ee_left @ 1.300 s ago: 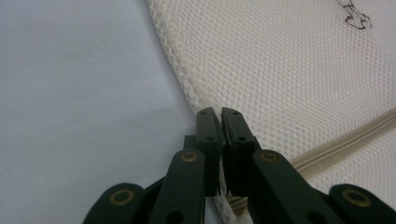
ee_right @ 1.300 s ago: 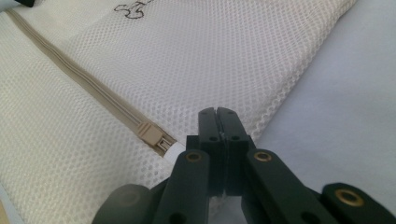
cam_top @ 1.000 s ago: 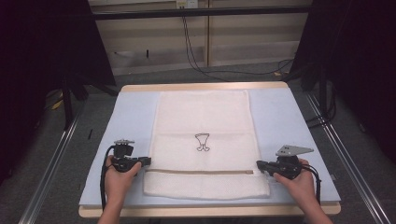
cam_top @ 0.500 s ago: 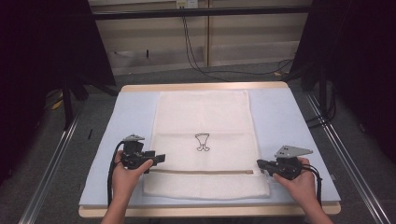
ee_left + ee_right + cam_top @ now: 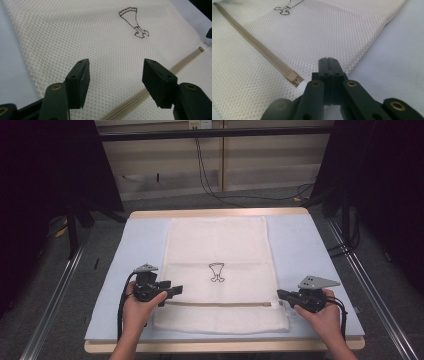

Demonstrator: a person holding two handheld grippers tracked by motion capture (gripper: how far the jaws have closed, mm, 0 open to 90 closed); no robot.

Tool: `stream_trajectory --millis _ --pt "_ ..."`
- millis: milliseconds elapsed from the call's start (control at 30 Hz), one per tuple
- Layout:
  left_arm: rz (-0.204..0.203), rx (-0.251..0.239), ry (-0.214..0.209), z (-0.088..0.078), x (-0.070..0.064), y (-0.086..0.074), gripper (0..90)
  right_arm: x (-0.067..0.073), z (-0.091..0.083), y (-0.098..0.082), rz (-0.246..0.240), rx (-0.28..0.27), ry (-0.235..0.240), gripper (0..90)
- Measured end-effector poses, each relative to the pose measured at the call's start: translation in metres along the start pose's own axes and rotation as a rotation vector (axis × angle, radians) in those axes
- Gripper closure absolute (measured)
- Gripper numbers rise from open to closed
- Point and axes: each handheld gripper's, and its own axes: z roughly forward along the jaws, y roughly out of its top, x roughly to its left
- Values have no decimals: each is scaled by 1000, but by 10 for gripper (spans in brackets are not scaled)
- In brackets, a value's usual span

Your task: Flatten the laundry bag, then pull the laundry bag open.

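A: Nearest the person, what lies on the tabletop (image 5: 300,245)?

B: A cream mesh laundry bag (image 5: 220,250) lies flat along the middle of the pale blue surface, its near end close to the front edge. A tan zipper (image 5: 220,304) runs across it near that end, and a small dark emblem (image 5: 216,272) is printed on the mesh just beyond.

A: And the right tongs (image 5: 329,62)?

B: Their jaws are pressed together at the bag's right edge, right beside the zipper's slider (image 5: 293,77) and a white tab. Whether mesh or the tab is caught between them cannot be told.

A: The left tongs (image 5: 115,75)?

B: Their jaws stand well apart, above the mesh, with the zipper running under the right jaw. In the high view they reach over the bag's left edge, just beyond the zipper line.

A: What differs from a second ago?

B: The left tongs (image 5: 172,292) were then beside the bag, out over the blue surface. They have since moved inward over the mesh. The right hand (image 5: 325,315) has kept its place.

A: Farther off?

B: The bag's far end nears the tabletop's back edge; cables (image 5: 210,175) trail across the floor beyond.
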Motion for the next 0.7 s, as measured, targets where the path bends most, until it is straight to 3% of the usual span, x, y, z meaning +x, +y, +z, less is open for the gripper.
stream_trajectory --millis 100,133,333,700 --pt "-22 -32 -50 1 -5 1 382 0 0 0 2 -8 8 900" --pt "-10 -34 -62 2 -7 1 383 0 0 0 1 -10 7 900" --pt "-39 -16 -100 9 -21 4 412 1 0 2 13 -6 13 900" --pt "-75 42 -176 28 -46 12 516 4 1 2 -28 -1 24 900"
